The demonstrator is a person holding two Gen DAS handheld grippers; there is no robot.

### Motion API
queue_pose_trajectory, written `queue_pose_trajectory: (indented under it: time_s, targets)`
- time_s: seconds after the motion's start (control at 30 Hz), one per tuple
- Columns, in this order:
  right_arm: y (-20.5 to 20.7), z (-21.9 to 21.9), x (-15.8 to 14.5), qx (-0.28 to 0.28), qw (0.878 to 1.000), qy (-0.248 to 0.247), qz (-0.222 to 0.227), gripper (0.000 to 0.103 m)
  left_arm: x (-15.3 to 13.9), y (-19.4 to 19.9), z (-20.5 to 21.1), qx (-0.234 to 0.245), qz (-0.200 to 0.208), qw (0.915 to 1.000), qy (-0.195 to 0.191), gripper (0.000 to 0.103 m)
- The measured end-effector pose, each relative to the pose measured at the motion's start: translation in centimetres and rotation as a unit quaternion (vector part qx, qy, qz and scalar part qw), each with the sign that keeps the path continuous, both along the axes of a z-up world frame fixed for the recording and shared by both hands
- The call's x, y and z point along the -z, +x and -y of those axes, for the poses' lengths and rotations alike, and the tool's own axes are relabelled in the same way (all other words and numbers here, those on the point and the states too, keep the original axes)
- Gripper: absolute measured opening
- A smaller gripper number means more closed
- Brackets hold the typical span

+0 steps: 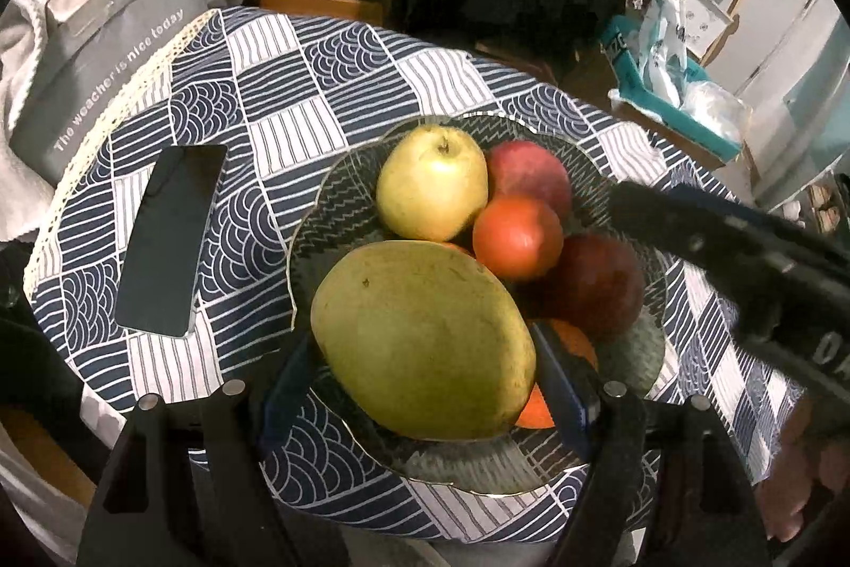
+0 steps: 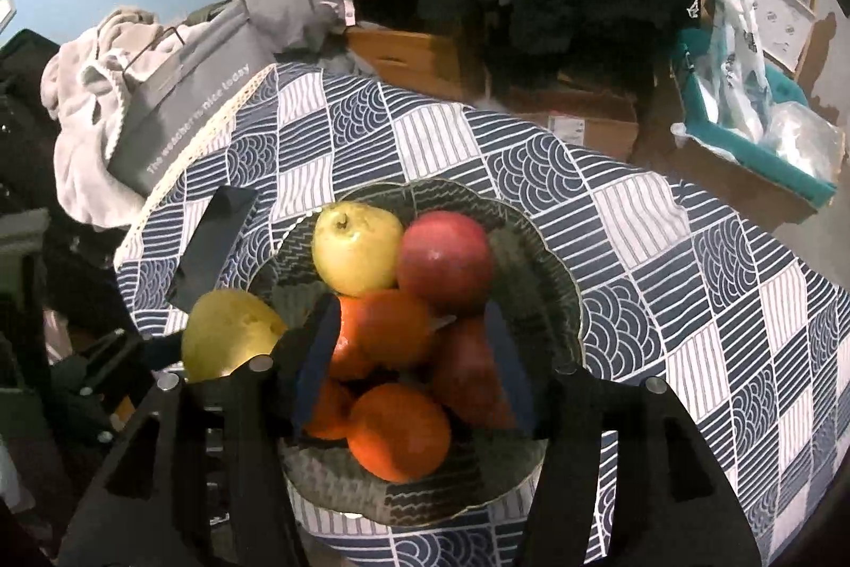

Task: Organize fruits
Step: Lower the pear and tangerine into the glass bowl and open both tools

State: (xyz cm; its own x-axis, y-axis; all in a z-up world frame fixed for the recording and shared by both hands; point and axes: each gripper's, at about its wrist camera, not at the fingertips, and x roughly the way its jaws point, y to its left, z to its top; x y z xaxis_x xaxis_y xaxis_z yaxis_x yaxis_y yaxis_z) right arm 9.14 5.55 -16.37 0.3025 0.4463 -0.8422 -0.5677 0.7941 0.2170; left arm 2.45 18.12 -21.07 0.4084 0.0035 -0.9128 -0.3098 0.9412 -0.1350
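1. Clearly the sorting is far along: the bowl, in the centre of the left wrist view on the patterned table, already carries a yellow apple, a pink-red apple, an orange-red fruit and a dark red fruit, all touching in one pile.
2. In the right wrist view an orange lies at the lower middle of the same bowl, with further orange fruit behind it.
3. The one piece not yet settled looks to be the big green mango, in the lower centre of the left wrist view, over the near side of the bowl; whether it rests on the pile or hangs just above it I cannot tell.
4. No fruit shows on the bare cloth; only a dark phone lies there, at the left of the frame, well apart from the bowl.
5. The left gripper holds the mango: its fingers stand wide and press the fruit on both sides.
6. The right gripper hangs over the pile at the lower middle of its view, its fingers partly apart; fruit lies between and beneath them, yet the pads seem to grip nothing.
7. What is left, I judge, is to set the mango down and let go.
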Motion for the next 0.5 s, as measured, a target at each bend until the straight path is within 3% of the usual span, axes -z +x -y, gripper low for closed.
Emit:
queue_pose_trajectory:
  time_s: [0.1,0.2,0.3,0.5]
  targets:
    - [0.2,0.3,-0.2,0.006,1.000,0.002,-0.002,0.058,0.5,0.2,0.3,0.004,-0.012,0.9999,0.008,0.079]
    - [0.3,0.6,-0.2,0.010,1.000,0.001,-0.004,0.058,-0.4,0.0,0.5,0.004,0.013,0.9996,0.025,0.078]
    - [0.1,0.8,-0.3,0.010,1.000,0.002,-0.003,0.058,-1.4,-0.1,0.6,0.004,0.031,0.9985,0.044,0.087]
    - [-0.1,1.8,-0.9,0.020,1.000,-0.002,0.006,0.058,-1.6,0.0,0.9,0.006,0.030,0.9988,0.038,0.087]
